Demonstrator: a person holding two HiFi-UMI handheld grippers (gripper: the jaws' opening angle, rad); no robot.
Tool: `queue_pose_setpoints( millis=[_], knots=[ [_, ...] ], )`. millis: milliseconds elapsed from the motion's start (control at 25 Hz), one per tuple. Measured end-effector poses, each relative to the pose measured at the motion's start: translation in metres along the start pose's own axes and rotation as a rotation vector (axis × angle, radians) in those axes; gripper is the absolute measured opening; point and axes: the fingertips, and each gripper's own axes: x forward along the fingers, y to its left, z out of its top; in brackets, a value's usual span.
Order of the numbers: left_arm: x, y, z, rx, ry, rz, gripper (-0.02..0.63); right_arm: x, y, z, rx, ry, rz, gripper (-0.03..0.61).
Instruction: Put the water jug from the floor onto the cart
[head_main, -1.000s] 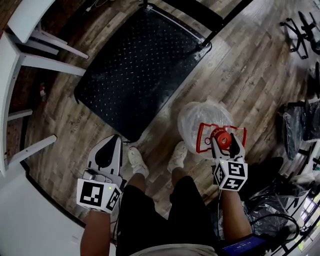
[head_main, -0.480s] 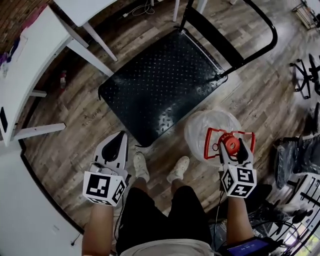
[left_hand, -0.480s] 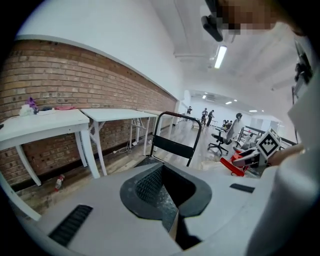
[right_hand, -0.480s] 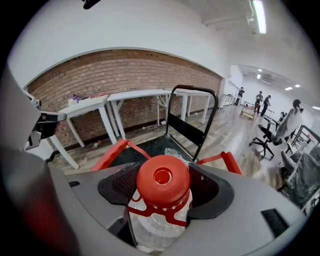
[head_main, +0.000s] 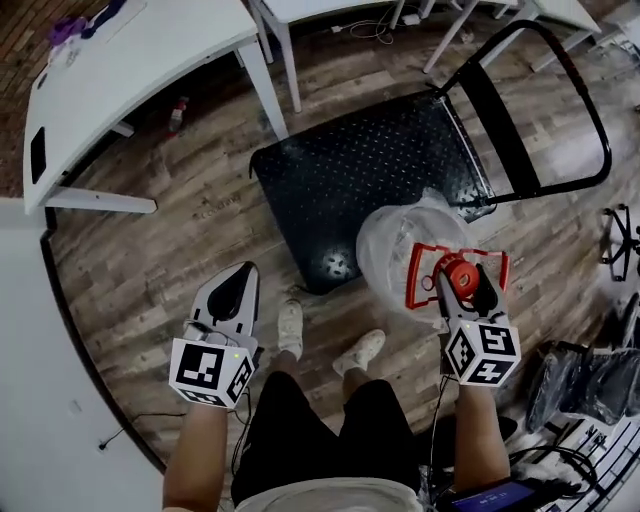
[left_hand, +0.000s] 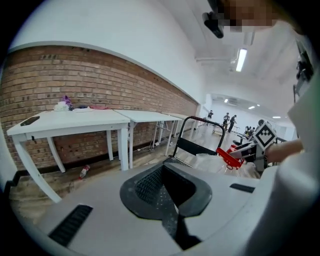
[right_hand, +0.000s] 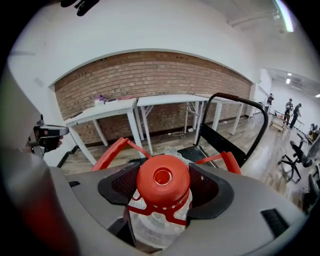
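The water jug (head_main: 405, 245) is clear plastic with a red cap (head_main: 458, 272) and a red carry handle. It hangs off the floor, over the near right corner of the black flat cart (head_main: 360, 175). My right gripper (head_main: 462, 278) is shut on the jug's neck, with its pads either side of the cap (right_hand: 162, 179). The cart's black push handle (head_main: 560, 110) stands up at its far right end. My left gripper (head_main: 240, 278) is shut and holds nothing, low and to the left of the cart. In the left gripper view the jug (left_hand: 234, 157) and cart handle (left_hand: 192, 120) show ahead.
White tables (head_main: 130, 60) stand along the brick wall beyond the cart, with a small bottle (head_main: 178, 113) on the floor under one. The person's shoes (head_main: 290, 325) are just short of the cart. Black bags (head_main: 585, 370) and a chair base (head_main: 622, 225) are at the right.
The jug has come up and forward in my right gripper, from beside the feet to the cart's near corner. My left gripper moved forward too, still shut and holding nothing.
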Motion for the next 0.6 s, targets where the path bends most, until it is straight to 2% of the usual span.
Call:
queue_pose_setpoints(
  millis=[240, 600],
  knots=[
    [-0.025, 0.045, -0.014, -0.045, 0.007, 0.074, -0.001, 0.048, 0.059, 0.015, -0.052, 0.017, 0.095, 0.311],
    [-0.048, 0.096, -0.031, -0.089, 0.022, 0.129, 0.000, 0.101, 0.128, 0.012, -0.109, 0.077, 0.162, 0.311]
  ],
)
